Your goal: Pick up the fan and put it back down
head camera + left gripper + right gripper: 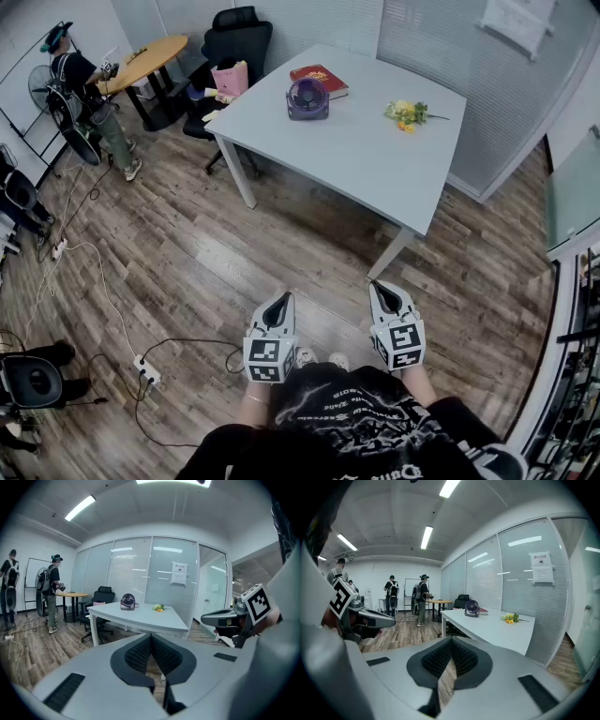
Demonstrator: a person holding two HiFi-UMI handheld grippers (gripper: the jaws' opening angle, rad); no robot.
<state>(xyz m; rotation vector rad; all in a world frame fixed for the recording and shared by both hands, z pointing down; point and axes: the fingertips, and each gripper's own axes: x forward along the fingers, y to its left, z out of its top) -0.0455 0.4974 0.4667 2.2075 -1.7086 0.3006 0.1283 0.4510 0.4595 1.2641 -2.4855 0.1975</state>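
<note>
A small purple fan [307,98] stands upright on the far side of the white table [356,159], just in front of a red book [321,79]. The fan [127,602] appears small and distant in the left gripper view and likewise the fan [472,607] in the right gripper view. My left gripper [278,305] and right gripper [384,293] hover side by side over the wooden floor, well short of the table. Both are shut with nothing between their jaws.
Yellow flowers [407,113] lie on the table's right part. A black office chair [232,47] with a pink bag stands behind the table. A person [89,103] stands at a round wooden table [142,60] far left. Cables and a power strip [146,369] lie on the floor.
</note>
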